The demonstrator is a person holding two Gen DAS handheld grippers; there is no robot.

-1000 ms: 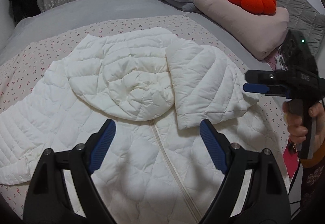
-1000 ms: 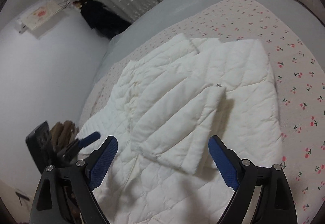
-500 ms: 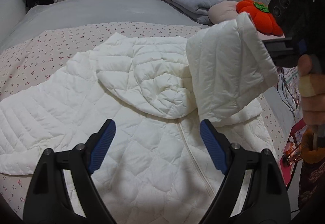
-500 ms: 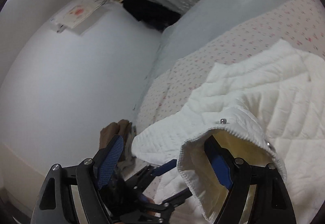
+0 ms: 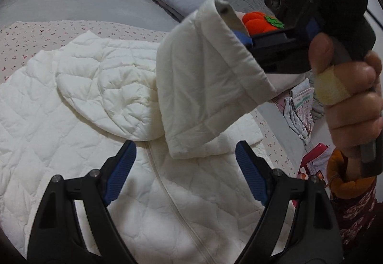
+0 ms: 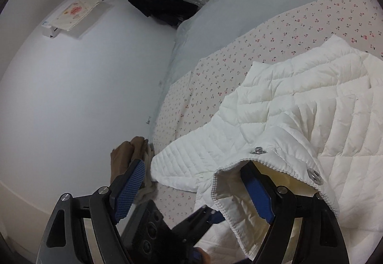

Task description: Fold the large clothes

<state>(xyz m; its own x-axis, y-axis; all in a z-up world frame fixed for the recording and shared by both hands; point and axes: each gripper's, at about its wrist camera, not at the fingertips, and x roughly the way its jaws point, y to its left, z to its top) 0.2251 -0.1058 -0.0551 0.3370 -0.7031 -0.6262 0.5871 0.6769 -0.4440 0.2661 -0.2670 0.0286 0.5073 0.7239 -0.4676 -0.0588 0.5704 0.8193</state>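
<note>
white jacket [image 5: 71,156] flat on the bed [image 5: 36,31]. right of its zip [image 5: 167,189], sleeve [image 5: 203,86] raised, cuff hooked over one of the right fingers [image 6: 256,189] (wide, just eased narrower, nothing pinched). left fingers [image 5: 122,168] wide and empty over the zip, farther from the cuff.

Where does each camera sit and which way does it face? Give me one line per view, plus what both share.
Left wrist: on the left gripper, facing the white jacket; its open fingers and the right hand show.
Right wrist: on the right gripper, facing the wall; its jaws, just closing slightly, stand open, sleeve cuff hooked over one finger.
Shared: jacket, cuff, cherry-print bedding.
</note>
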